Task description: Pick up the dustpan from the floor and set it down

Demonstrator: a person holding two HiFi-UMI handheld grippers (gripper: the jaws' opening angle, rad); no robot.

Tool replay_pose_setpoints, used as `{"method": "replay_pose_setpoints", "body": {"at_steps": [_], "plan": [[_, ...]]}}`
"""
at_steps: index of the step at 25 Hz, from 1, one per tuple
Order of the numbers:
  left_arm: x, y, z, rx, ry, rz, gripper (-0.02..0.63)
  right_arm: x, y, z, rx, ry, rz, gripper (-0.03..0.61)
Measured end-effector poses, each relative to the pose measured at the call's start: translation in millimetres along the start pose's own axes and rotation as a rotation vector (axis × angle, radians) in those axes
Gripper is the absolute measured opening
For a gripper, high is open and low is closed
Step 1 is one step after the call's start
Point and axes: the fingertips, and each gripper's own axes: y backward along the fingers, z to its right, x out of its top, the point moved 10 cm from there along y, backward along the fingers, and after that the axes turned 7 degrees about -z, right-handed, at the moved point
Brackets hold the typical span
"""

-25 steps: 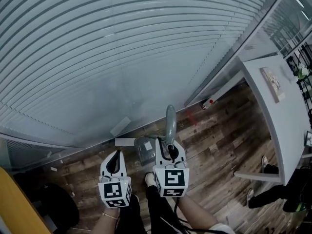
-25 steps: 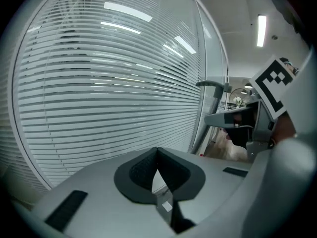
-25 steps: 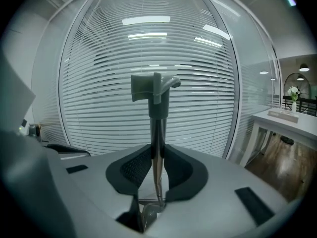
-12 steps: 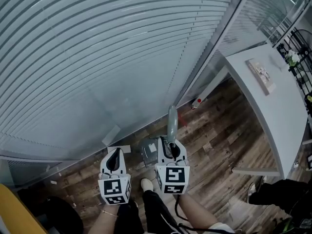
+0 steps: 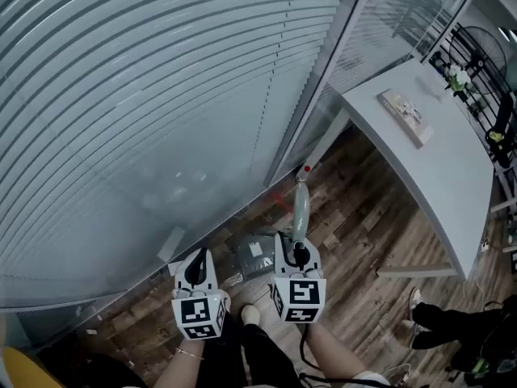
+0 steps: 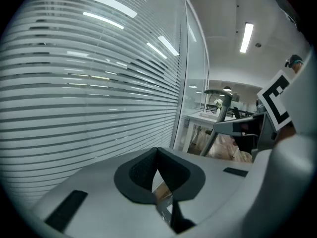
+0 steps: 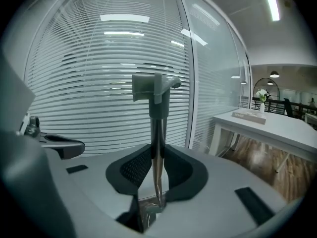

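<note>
Nearest us, the left tongs [image 5: 198, 255] are closed on nothing, so they offer no backup. Just right of them, the right tongs [image 5: 296, 249] clamp the thin stem of the dustpan [image 5: 254, 255]. Its pan hangs on the near side by our shoe [image 5: 250, 314], apparently clear of the floor [image 5: 363, 225]. The grip is a narrow one on a smooth rod, so we judge the stem could slide or twist, letting the pan swing into the shoe or drop. Farther out, the handle [image 5: 300, 208] points toward the blinded glass wall [image 5: 161, 95]. A careless turn could knock it there, or against the white surface [image 5: 436, 160] at far right.
</note>
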Motion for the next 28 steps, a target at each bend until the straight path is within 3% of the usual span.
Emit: {"method": "replay_pose_setpoints", "body": {"at_steps": [11, 22, 28], "plan": [[26, -59, 2, -0.090, -0.084, 0.009, 0.017, -10, -36, 28, -0.067, 0.000, -0.012, 0.094], [-6, -114, 10, -0.155, -0.160, -0.030, 0.018, -32, -91, 46, -0.051, -0.010, 0.003, 0.094], [-21, -134, 5, -0.153, -0.147, -0.046, 0.018, -43, -116, 40, 0.000, 0.020, 0.007, 0.094]]}}
